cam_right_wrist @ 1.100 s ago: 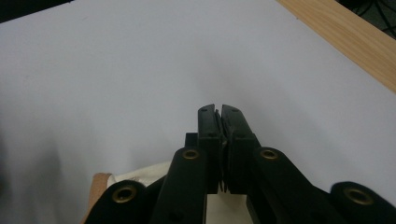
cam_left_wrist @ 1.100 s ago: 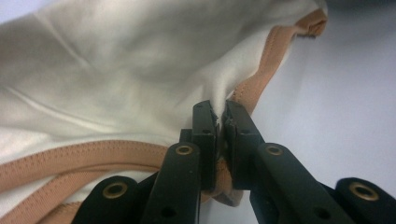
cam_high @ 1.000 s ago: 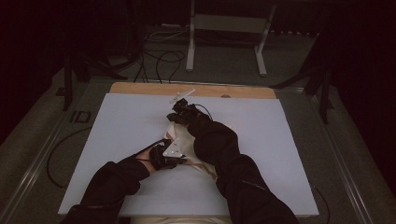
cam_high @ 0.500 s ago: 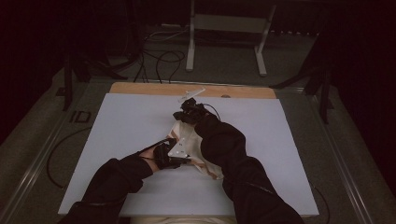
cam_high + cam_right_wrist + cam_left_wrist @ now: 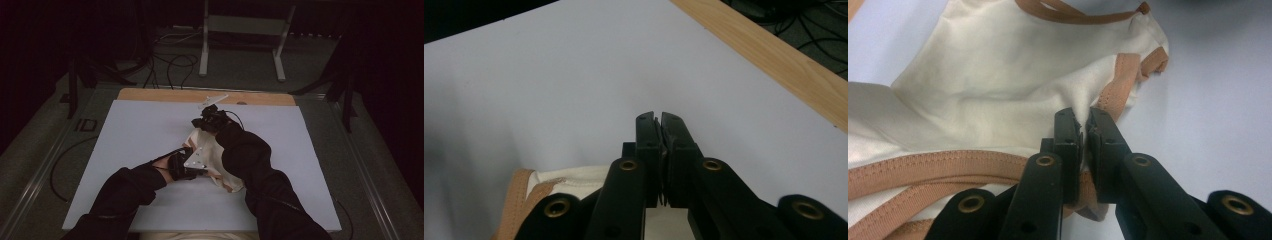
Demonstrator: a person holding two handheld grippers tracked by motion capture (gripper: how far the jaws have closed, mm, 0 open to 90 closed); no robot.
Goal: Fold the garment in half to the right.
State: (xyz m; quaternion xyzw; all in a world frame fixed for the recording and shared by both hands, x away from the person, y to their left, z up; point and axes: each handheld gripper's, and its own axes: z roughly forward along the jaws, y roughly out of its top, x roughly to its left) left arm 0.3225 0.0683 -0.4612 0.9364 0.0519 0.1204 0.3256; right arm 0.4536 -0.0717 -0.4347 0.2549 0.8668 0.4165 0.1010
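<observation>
Two tools pinch one cream garment (image 5: 998, 85): the left tool (image 5: 1082, 125) is clamped on cloth beside its tan trim (image 5: 923, 167), the right tool (image 5: 659, 120) apparently on cloth beneath it. Lying on the counter (image 5: 125, 135) between them, it looks light, limp and slippery; the stitched trim is probably the firmest hold.

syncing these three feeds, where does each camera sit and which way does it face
High view: above the person's side, facing forward and down on the white table; both dark sleeves show.
Left gripper view: rides the left hand-held gripper, looking along jaws pinching the cream garment.
Right gripper view: rides the right hand-held gripper, facing the wooden table edge.
All show the garment.
</observation>
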